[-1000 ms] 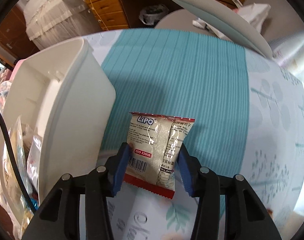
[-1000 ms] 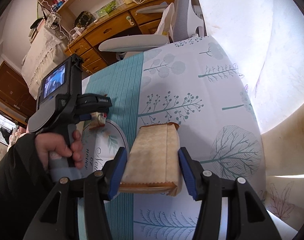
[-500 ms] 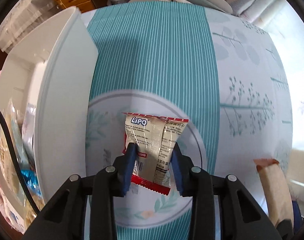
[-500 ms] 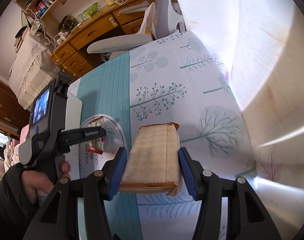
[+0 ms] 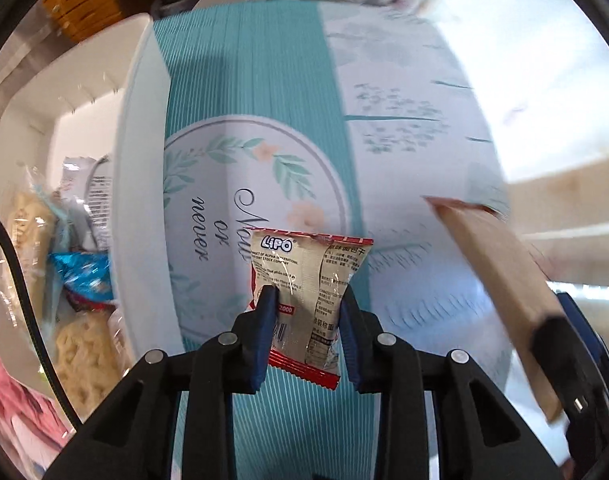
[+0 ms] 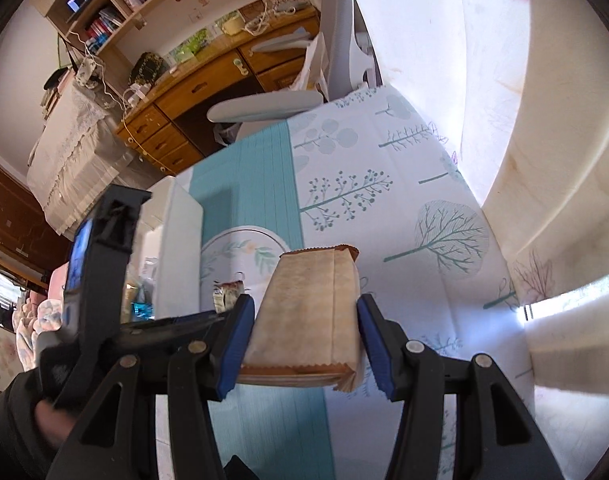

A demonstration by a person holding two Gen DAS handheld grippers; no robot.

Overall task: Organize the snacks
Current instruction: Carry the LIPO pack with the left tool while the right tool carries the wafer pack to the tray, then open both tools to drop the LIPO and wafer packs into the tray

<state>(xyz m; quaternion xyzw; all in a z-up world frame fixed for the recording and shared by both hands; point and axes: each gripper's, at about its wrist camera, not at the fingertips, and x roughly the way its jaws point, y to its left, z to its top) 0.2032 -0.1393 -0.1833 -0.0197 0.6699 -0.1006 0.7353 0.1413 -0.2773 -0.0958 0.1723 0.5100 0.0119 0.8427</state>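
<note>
Left tool (image 5: 306, 316): LIPO snack packet (image 5: 309, 300) pinched between blue pads, jaws closing on it; packet held above teal-striped cloth (image 5: 256, 80) near its round "Now or never" print. Right tool (image 6: 304, 344): tan snack pack (image 6: 310, 312) clamped between 2 blue pads, held clear above cloth. White bin (image 5: 138, 184) seen left of LIPO snack packet, several wrapped snacks (image 5: 80, 276) lying inside. Tan snack pack also seen at right in left wrist view. Bench covered by cloth.

2 grippers: left gripper (image 5: 306, 312), right gripper (image 6: 302, 328). 2 held packets: Lipo packet (image 5: 308, 280), tan packet (image 6: 312, 320). 1 white bin (image 5: 136, 200) at 9 o'clock (contents too jumbled to count).
</note>
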